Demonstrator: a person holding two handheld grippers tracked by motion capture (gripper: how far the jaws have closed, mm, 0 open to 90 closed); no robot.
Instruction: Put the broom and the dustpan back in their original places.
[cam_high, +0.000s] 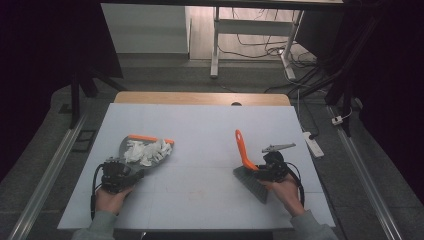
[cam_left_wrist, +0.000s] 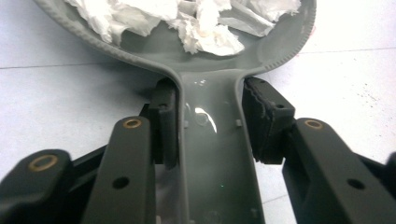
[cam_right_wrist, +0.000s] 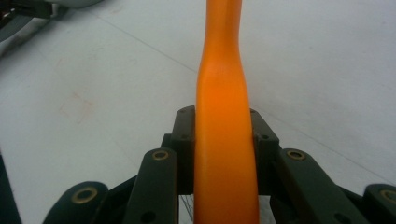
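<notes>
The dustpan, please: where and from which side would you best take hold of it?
Probably by the dustpan's flat grey handle, from the person's side: it sticks out toward the left gripper, narrow enough to fit between the jaws, while the wide scoop holds paper scraps.

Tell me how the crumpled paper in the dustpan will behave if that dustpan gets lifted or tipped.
The crumpled paper looks very light and loose, so it would probably shift or spill easily. It lies heaped near the dustpan mouth, where the orange lip seems low, so a forward tilt likely drops pieces. The torn scraps are soft, so they should crush rather than roll.
</notes>
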